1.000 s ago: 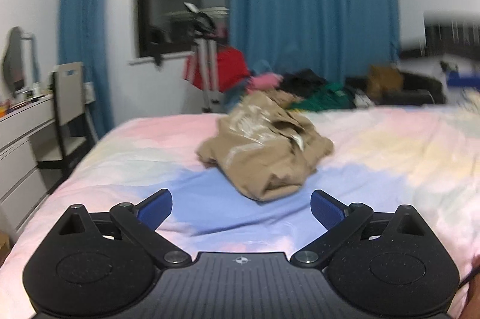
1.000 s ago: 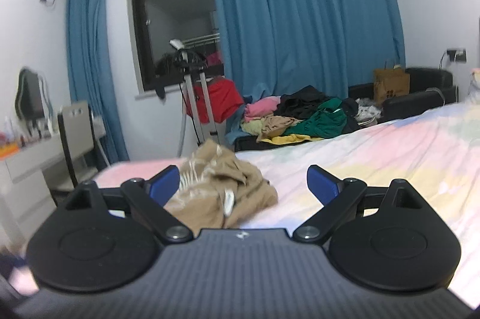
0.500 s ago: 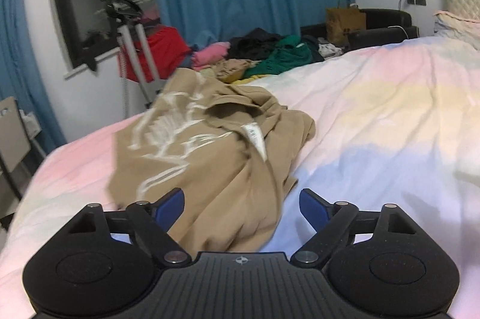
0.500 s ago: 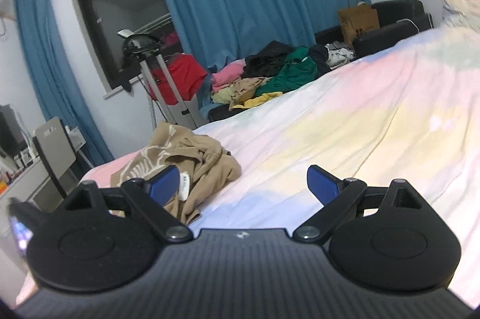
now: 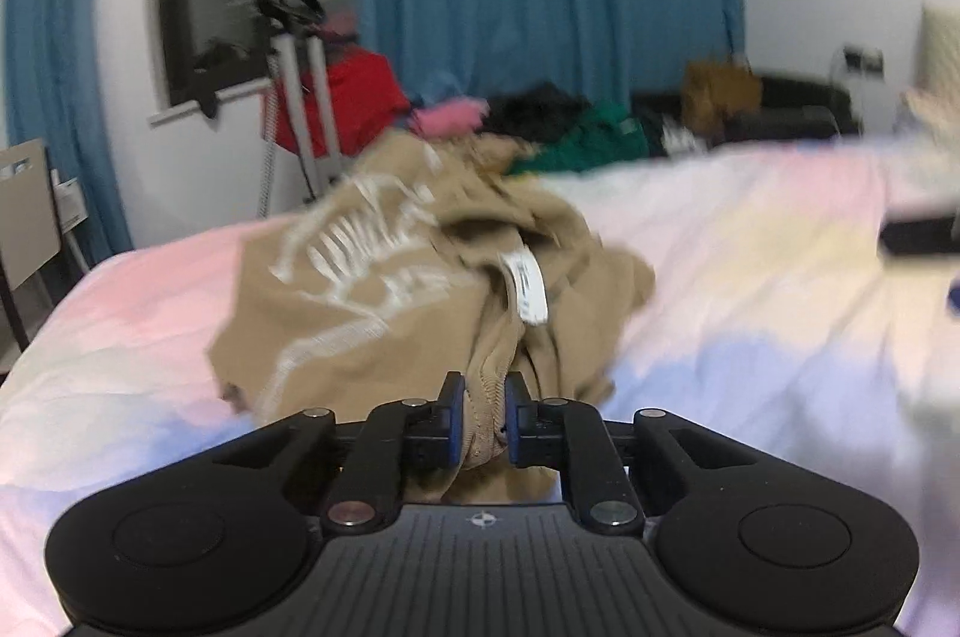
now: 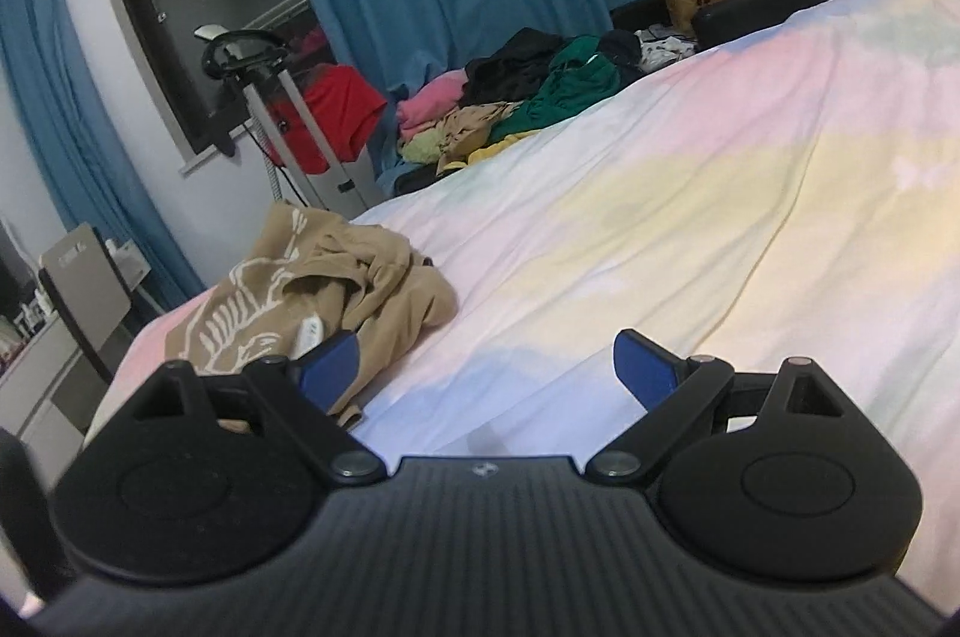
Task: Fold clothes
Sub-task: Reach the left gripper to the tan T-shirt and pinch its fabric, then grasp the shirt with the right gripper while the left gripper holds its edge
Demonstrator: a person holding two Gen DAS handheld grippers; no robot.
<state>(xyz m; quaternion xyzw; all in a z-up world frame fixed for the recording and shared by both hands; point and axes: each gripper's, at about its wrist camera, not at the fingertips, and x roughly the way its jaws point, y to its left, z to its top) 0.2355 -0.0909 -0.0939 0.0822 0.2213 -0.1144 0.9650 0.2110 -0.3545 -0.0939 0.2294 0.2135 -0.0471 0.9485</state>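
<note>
Left gripper [image 5: 483, 418], spread half second ago, now clamped on near ribbed edge of tan garment [image 5: 420, 289]. Garment still crumpled on pastel bed [image 6: 690, 193]. Right gripper [image 6: 486, 367] stays spread, beside it. Grip secured; spreading likely follows.

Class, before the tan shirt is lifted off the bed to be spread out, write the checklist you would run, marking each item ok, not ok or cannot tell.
1. Left gripper closed on the tan shirt: ok, an edge sits between its fingers.
2. Right gripper open, ready for a second grasp: ok.
3. Right gripper on the shirt: not ok, it holds nothing.
4. Bed beside the shirt free for spreading: ok.
5. Which part of the shirt is gripped: cannot tell, crumpled.
6. White label showing, possibly inside out: cannot tell.
</note>
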